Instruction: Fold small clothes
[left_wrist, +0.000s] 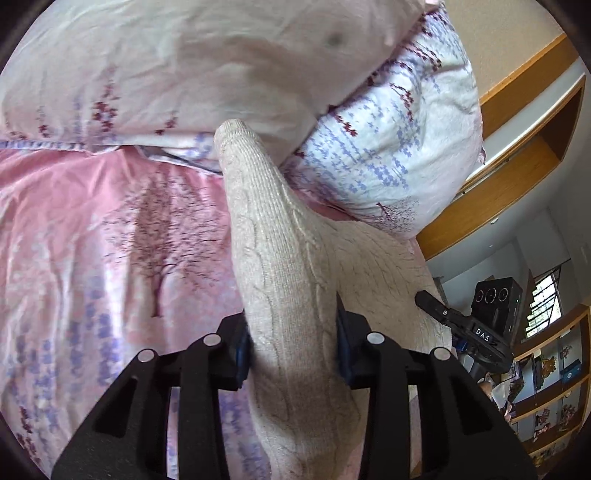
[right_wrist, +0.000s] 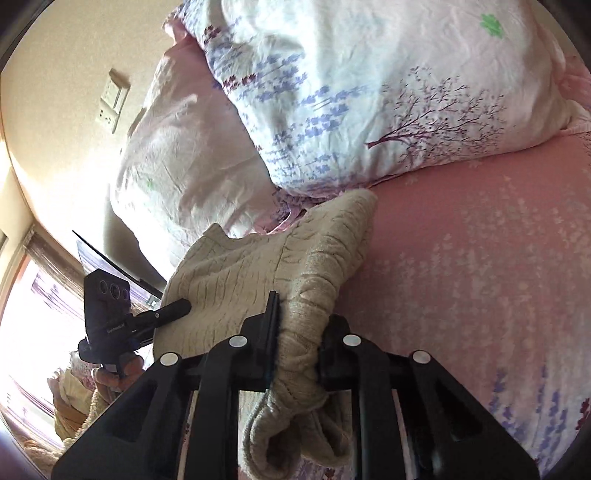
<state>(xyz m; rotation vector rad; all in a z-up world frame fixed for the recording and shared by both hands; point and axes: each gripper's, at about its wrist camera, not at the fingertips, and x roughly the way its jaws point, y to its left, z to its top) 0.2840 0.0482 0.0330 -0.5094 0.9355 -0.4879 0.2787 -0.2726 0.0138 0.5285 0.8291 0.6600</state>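
Left wrist view: the left gripper (left_wrist: 293, 354) is clenched on a beige knitted sweater (left_wrist: 273, 236), its blue-padded fingers (left_wrist: 242, 350) pressing a thick fold of the knit from both sides. The sweater is lifted above a pink bedsheet (left_wrist: 92, 240) printed with trees; one sleeve stands away from the camera, its cuff reaching toward a white flowered pillow (left_wrist: 388, 147) and a pale quilt (left_wrist: 166, 66) piled at the head of the bed. At the right edge, the right gripper (left_wrist: 432, 301) shows from the side, its tip against the far side of the same garment. Behind it run a wooden bed frame (left_wrist: 517, 177) and wooden shelves (left_wrist: 554, 387).

Right wrist view: the right gripper (right_wrist: 299, 332) is closed tight on a bunched part of the sweater (right_wrist: 258, 266), with a ribbed cuff hanging in a loop below its black fingers (right_wrist: 271, 321). The rest of the knit stretches away to the left, held up off the pink sheet (right_wrist: 480, 277) just in front of the pillow (right_wrist: 369, 92). The left gripper (right_wrist: 177, 308) is seen at the sweater's left edge, its handle in a person's hand (right_wrist: 118, 373). A cream wall with a switch plate (right_wrist: 112, 101) and a bright window (right_wrist: 29, 314) fill the left side.
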